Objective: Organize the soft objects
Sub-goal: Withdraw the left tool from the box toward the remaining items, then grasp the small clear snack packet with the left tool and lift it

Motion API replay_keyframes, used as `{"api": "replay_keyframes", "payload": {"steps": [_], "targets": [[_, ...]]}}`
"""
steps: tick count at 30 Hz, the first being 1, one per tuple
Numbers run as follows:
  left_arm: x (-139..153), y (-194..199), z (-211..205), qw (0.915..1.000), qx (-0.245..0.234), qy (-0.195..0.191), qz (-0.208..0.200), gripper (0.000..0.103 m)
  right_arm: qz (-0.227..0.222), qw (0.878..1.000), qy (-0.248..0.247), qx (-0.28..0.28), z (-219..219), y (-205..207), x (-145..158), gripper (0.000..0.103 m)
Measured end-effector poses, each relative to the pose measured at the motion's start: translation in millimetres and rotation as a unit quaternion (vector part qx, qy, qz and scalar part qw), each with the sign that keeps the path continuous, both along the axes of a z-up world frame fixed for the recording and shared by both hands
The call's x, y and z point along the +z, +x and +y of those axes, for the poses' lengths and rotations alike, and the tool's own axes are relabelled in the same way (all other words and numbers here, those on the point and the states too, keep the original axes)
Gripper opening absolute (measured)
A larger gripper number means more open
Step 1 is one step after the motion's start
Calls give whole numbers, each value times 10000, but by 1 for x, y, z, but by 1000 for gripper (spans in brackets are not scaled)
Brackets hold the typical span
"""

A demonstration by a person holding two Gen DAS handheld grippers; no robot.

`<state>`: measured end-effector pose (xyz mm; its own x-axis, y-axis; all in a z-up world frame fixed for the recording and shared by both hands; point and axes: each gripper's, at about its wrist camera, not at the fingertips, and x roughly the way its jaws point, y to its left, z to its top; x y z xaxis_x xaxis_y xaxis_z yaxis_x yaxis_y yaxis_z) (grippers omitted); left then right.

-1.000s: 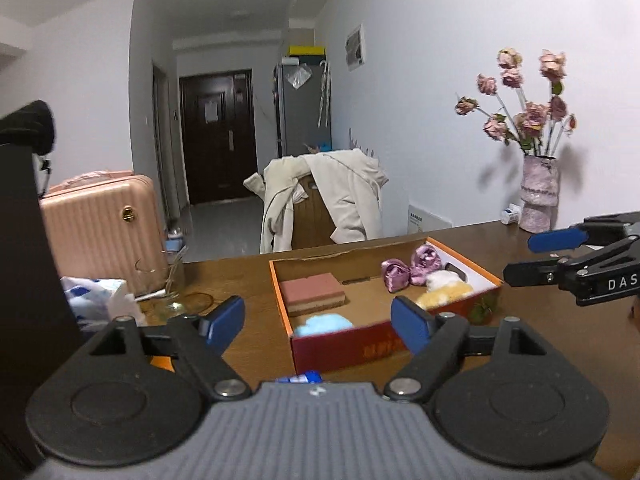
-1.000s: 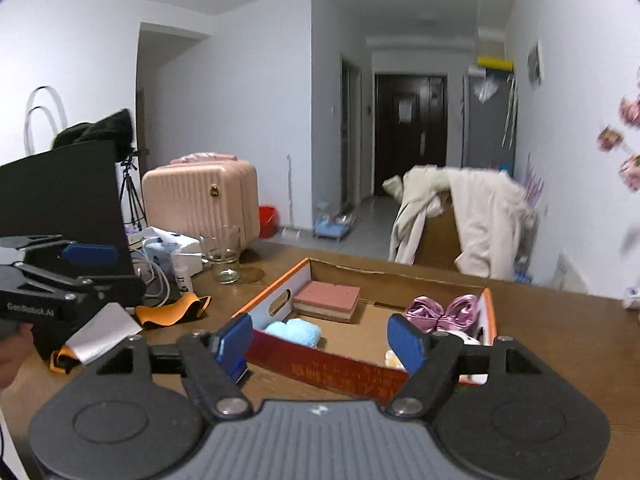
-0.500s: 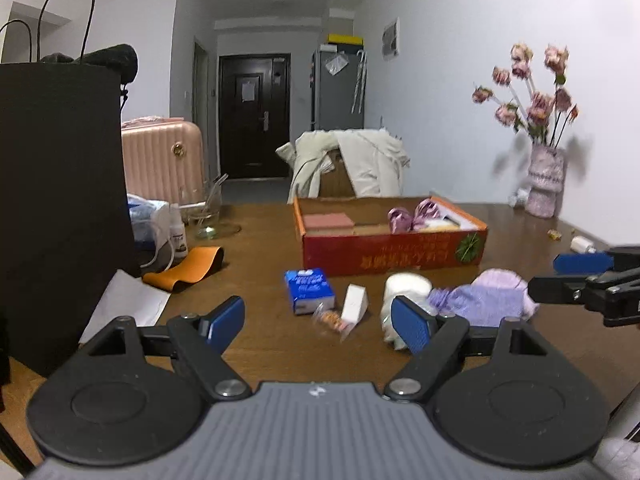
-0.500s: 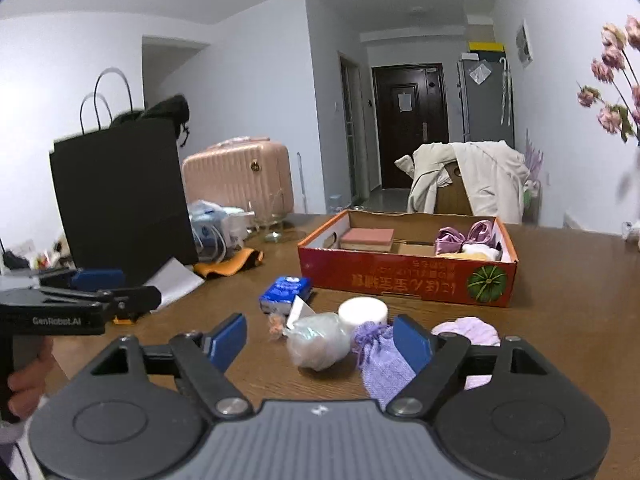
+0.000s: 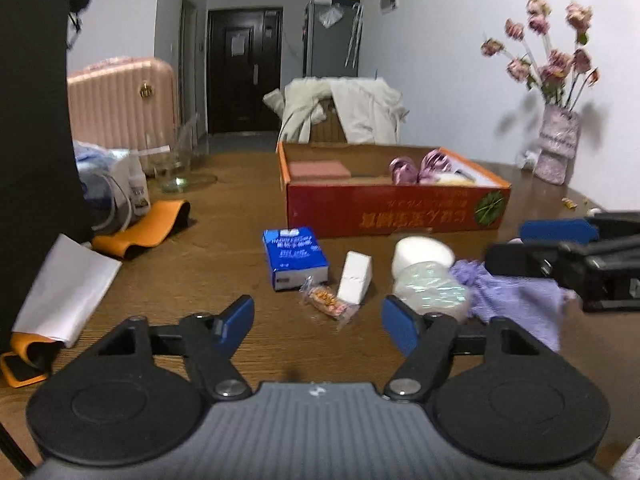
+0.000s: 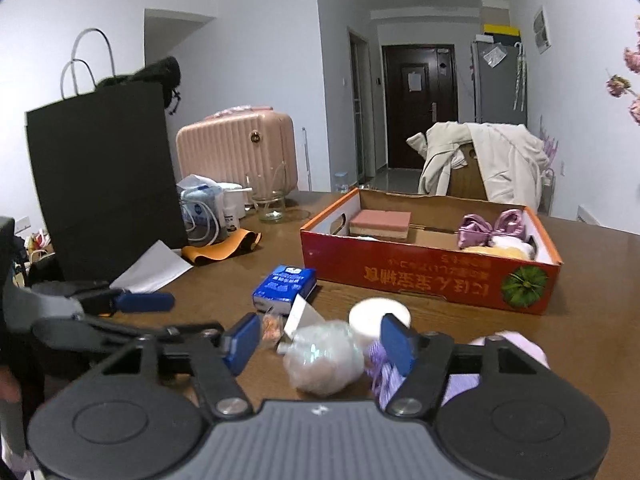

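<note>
Distance favours the right tongs [image 6: 316, 344]: in the right wrist view the crinkly translucent plastic-wrapped soft bundle [image 6: 324, 356] lies on the brown wooden worktop [image 6: 592, 320] just ahead of them and roughly between their blue pads, a little toward the right-hand one. Their jaws have just been closing, yet the pads stand clear of the wrap, so nothing is gripped. The lilac knitted cloth [image 6: 516, 348] sits touching that bundle on its right, partly hidden behind the right jaw.

The left tongs [image 5: 318, 322] are also open and empty, their jaws likewise having just narrowed; from them the same bundle [image 5: 430, 290] lies forward and off to the right. The bundle looks rounded, with no clear long axis. The red cardboard box [image 6: 432, 276] holding a pink sponge block [image 6: 380, 222] stands beyond, probably the destination.
</note>
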<state>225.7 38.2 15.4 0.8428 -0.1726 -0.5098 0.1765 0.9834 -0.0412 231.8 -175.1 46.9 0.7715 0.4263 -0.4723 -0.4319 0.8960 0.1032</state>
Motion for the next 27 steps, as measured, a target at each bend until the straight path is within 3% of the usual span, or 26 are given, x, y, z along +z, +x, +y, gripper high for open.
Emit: {"api": "replay_keyframes", "payload": {"steps": [8,10,12,15,18,23,27], "targets": [[-16,39,8,9996,-9,-81,281,65,456,9982,-204,323,47,80,-34,41],[-20,46,9,9992,17,-125,372,64,578,9972,-275,386,56,92,-44,33],[-22,52,10,9988,11,-196,452,64,729,9961,-312,391,61,100,-52,15],[-26,64,8,9971,-69,-429,629,64,649,9973,-126,330,54,97,-47,14],[-30,76,4,9942,-55,-629,865,55,397,9991,128,117,37,88,-34,13],[-34,79,-11,9959,-16,-346,835,39,251,9992,284,-110,13,71,-20,14],[-34,74,-17,9963,23,-345,791,33,231,9993,252,-163,3,55,-17,14]]}}
